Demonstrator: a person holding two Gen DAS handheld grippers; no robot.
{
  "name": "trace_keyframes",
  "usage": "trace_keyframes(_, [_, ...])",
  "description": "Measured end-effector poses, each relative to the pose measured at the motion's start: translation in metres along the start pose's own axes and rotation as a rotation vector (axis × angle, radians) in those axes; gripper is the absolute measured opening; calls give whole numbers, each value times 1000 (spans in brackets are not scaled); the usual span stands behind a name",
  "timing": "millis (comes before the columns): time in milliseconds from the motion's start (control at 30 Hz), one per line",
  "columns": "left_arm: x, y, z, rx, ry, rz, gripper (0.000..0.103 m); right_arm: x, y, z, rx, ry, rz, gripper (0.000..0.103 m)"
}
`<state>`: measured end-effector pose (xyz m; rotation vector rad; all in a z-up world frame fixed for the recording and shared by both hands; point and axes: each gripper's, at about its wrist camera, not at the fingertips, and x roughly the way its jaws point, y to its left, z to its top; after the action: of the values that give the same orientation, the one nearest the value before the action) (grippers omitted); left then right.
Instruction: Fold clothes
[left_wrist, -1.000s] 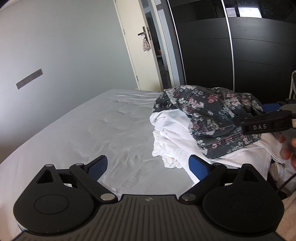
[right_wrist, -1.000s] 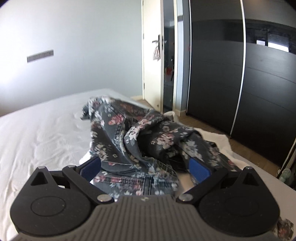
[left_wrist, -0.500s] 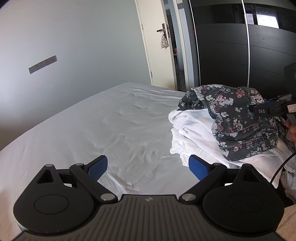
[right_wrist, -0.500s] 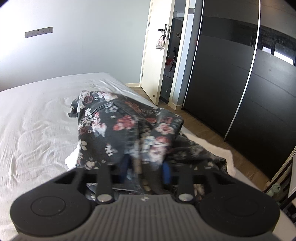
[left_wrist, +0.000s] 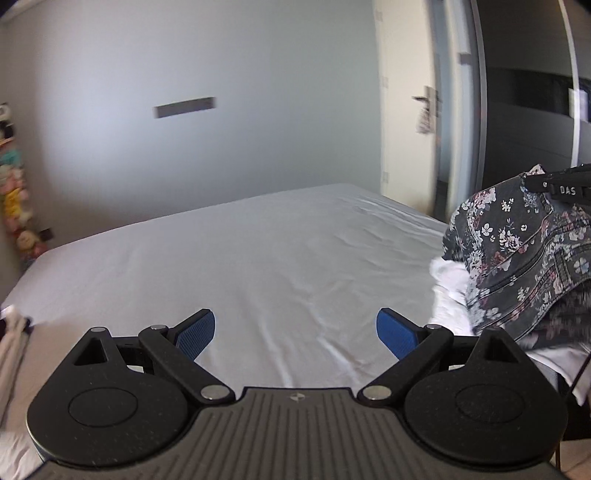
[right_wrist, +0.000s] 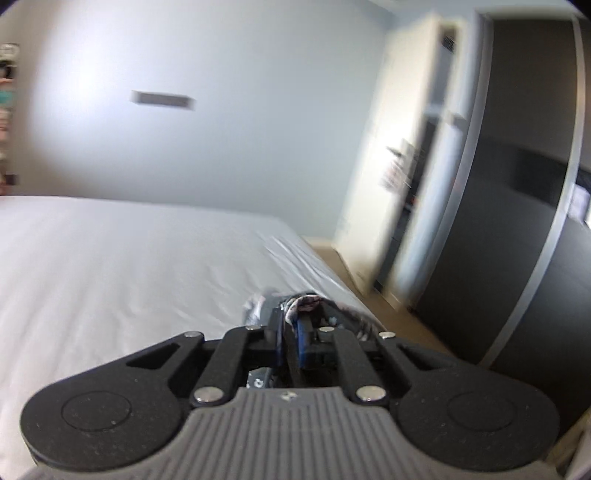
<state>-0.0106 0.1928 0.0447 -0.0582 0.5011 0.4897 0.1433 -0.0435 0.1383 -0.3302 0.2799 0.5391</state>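
Item 1, floral garment (left_wrist: 524, 258): dark grey fabric w/ pink and white flowers. In left wrist view it hangs at 3 o'clock, cut off by the right frame edge; lower hem blurred. In right wrist view only a small bunched bit (right_wrist: 306, 302) shows past the pads; the rest is hidden under the gripper body.

Item 2, white clothes (left_wrist: 450, 291): heap at 3 to 4 o'clock in left wrist view, partly covered by the floral garment; number of pieces can't be told.

Item 3, right gripper (right_wrist: 295, 328): jaws pinched tight together, clamped on a fold of the floral garment. In left wrist view only a black bar marked "DAS" (left_wrist: 565, 182) shows at 2 o'clock, touching the garment's top edge, rest cut off.

Item 4, left gripper (left_wrist: 294, 328): jaws spread wide, blue pads (left_wrist: 195, 332) w/ nothing between them, above the sheet. Floral garment sits to its right, beyond the right pad, not touching.

Item 5, bed (left_wrist: 258, 258): white sheet, lightly creased, fills centre of both views.

Item 6, door (left_wrist: 402, 122) at 1 o'clock and dark wardrobe (right_wrist: 524, 206): both motion-blurred, detail unclear.

Item 7, coloured objects (left_wrist: 14, 206) at 9 o'clock: blurred, not identifiable.
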Motion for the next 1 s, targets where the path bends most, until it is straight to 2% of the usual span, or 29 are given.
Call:
trace_keyframes(133, [-22,60,-11,-53,-16,103,103,-14,82,45,-64,-67,176,8])
trace_keyframes(267, [-44,115,-28,-95,-16,195,103,-32,182,63,-113,-108,384,8])
trace_keyframes(433, [-64,175,-54,-153,15,287,103,-50,301,50,-114,-60,627,8])
trace_keyframes(533, [-69,206,-69,-192,45,323,103,-46,352,31,-110,5,720,8])
trace_keyframes(633, [-75,226,-88,-228,78,330,103,-31,376,6,-91,91,801,8])
trace_keyframes(800, [-69,234,-112,-246,123,293,103,-19,405,-34,-136,215,827,13])
trace_keyframes(867, [-67,227,-121,-244,135,272,103,-22,403,-37,-132,232,832,13])
trace_keyframes(933, [-64,223,-127,-248,150,252,103,-27,397,-39,-126,233,834,28])
trace_keyframes(1000, [-64,214,-133,-246,162,228,103,-35,386,-40,-123,220,831,35])
